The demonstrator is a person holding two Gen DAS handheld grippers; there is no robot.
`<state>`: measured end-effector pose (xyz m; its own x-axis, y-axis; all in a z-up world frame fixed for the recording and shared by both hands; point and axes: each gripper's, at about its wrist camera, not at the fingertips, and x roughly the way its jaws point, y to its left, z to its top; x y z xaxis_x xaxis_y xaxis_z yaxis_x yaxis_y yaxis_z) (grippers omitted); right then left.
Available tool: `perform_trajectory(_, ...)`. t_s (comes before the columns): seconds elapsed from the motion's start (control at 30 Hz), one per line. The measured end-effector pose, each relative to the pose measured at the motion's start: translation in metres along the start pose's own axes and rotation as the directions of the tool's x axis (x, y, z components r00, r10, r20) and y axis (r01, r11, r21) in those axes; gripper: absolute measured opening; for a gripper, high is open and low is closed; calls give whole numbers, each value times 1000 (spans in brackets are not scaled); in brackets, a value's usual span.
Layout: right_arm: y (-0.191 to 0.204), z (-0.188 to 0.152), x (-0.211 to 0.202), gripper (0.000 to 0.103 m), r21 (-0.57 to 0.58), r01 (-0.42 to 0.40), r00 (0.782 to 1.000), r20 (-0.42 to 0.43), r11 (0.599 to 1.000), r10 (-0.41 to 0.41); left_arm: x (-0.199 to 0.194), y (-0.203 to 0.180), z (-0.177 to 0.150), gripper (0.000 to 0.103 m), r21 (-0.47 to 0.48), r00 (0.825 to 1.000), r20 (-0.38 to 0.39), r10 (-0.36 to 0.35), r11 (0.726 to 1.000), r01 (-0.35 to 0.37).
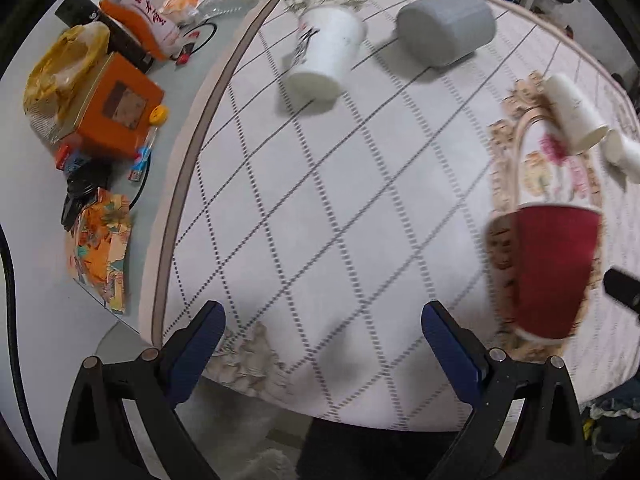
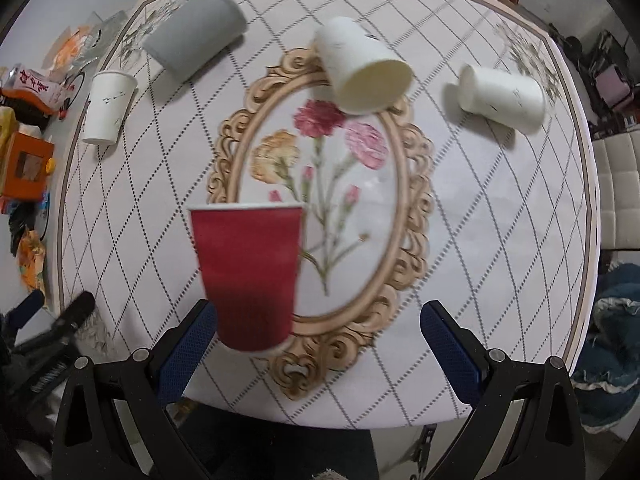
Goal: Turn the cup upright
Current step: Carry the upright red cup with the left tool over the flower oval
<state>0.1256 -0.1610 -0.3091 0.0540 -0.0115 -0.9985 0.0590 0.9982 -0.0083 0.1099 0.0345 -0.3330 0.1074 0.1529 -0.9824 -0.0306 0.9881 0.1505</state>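
A red paper cup point(image 2: 250, 276) stands upright near the table's front edge, in front of my open, empty right gripper point(image 2: 320, 334) and closest to its left finger point(image 2: 188, 350). It also shows at the right of the left wrist view point(image 1: 554, 272). My left gripper point(image 1: 322, 340) is open and empty over the table's front left. A grey cup point(image 2: 196, 34) lies on its side at the back left. A white cup point(image 2: 362, 66) lies tilted on the flower print, and another white cup point(image 2: 502, 96) lies on its side at the right. A printed white cup point(image 2: 106, 106) stands upright at the left.
The round table point(image 2: 520, 280) has a diamond-pattern cloth with an oval flower print. Left of it, a grey counter holds an orange box point(image 1: 116, 110), a yellow bag point(image 1: 60, 76), packets and cables. A white chair point(image 2: 618, 192) stands at the right.
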Motion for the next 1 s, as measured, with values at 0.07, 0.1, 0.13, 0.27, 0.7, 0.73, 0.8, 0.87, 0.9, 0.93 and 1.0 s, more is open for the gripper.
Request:
perform_trajectory(0.07,8,4,4,98,-10,12,1000,-2,1000,-12,7,7,-2,100,1,1000,-12,2,1000,-2)
perform_trajectory(0.1,14,7,7,95,-18,22,1000,-6,1000,-22,11,8,-2,100,1,1000,-17,3,1000,-3)
perform_trajectory(0.13,18,9,9,93,-15,23,1000,-19,1000,-23,15,9,-2,100,-2,1000,-25,2,1000,-2)
perform_trajectory(0.27,32,20,20,81,-38,41,998,-44,998,-43,28,12,0,100,-12,997,-70,-13,1000,12)
perform_trajectory(0.7,37,38,46,74,2,1,992,-127,1000,0,43,-7,7,100,63,993,-120,-23,998,31)
perform_trajectory(0.73,37,38,46,74,2,0,992,-125,1000,0,44,-8,9,100,70,992,-124,-23,997,32)
perform_trajectory(0.8,36,39,45,73,9,-7,991,-131,1000,8,46,-9,8,100,75,991,-130,-25,997,35)
perform_trajectory(0.87,36,36,45,73,18,-13,991,-132,1000,15,46,-11,7,100,79,990,-136,-31,996,42)
perform_trajectory(0.9,34,36,44,72,29,-17,991,-129,999,20,47,-11,7,100,80,989,-142,-32,996,44)
perform_trajectory(0.93,33,35,43,72,36,-20,992,-124,999,24,50,-11,9,100,79,988,-151,-33,996,46)
perform_trajectory(1.0,28,32,40,72,58,-20,994,-107,998,26,52,-9,9,100,71,984,-172,-41,996,54)
